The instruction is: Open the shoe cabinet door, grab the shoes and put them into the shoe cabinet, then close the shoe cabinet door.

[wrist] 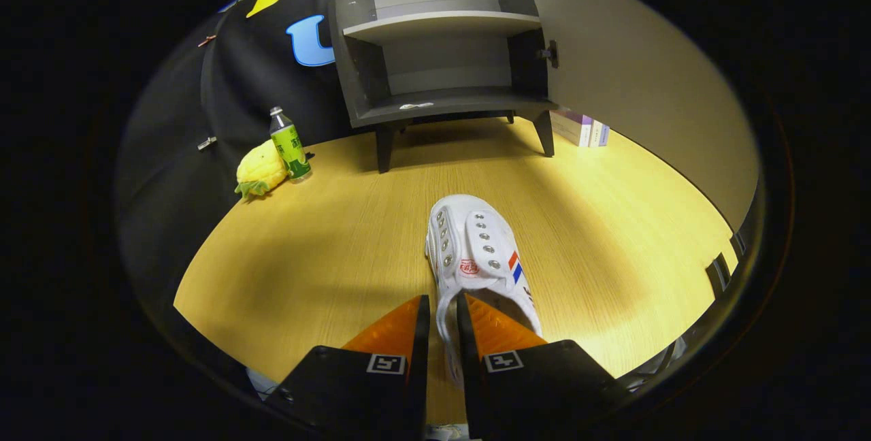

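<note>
A white sneaker [476,257] with metal eyelets and a red-and-blue stripe points away from me toward the cabinet. My gripper [442,315] is shut on the sneaker's left side wall near the heel, one finger outside the shoe and the other inside its opening. The grey shoe cabinet [442,53] stands on short legs at the far side of the wooden table [306,257]. Its door [633,73] is swung wide open to the right. Both shelves inside look bare apart from a small white scrap on the lower one.
A green-labelled bottle [289,145] and a yellow pineapple plush [260,170] sit left of the cabinet by the black cloth wall. Small boxes [580,129] lie behind the cabinet's right leg, under the open door.
</note>
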The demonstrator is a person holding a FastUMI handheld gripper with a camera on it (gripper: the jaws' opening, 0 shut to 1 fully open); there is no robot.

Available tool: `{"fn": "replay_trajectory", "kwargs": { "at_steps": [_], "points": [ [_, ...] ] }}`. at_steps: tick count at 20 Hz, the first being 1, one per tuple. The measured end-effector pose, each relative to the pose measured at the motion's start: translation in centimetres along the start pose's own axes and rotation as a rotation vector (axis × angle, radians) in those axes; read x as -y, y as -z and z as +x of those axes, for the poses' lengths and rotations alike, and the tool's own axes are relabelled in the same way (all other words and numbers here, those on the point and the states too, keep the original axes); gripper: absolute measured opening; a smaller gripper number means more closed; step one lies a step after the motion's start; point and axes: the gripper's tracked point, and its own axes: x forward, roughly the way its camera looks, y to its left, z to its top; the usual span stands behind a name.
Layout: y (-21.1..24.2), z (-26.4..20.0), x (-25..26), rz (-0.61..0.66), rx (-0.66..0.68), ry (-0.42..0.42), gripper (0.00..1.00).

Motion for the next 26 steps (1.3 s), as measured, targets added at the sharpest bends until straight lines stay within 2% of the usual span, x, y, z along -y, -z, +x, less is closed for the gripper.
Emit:
{"fn": "replay_trajectory", "kwargs": {
  "at_steps": [11, 12, 14, 23, 24, 26],
  "points": [
    [-0.7, 3.5, -0.2, -0.020, 0.021, 0.007, 0.27],
    [-0.8, 3.9, -0.1, -0.017, 0.024, 0.008, 0.25],
    [-1.1, 4.2, -0.1, -0.020, 0.035, 0.006, 0.22],
    [-1.2, 4.9, -0.1, -0.023, 0.043, -0.006, 0.22],
    [-1.2, 4.6, -0.1, -0.016, 0.042, -0.003, 0.05],
    [-0.9, 4.7, -0.2, -0.027, 0.038, 0.002, 0.05]
  ]
}}
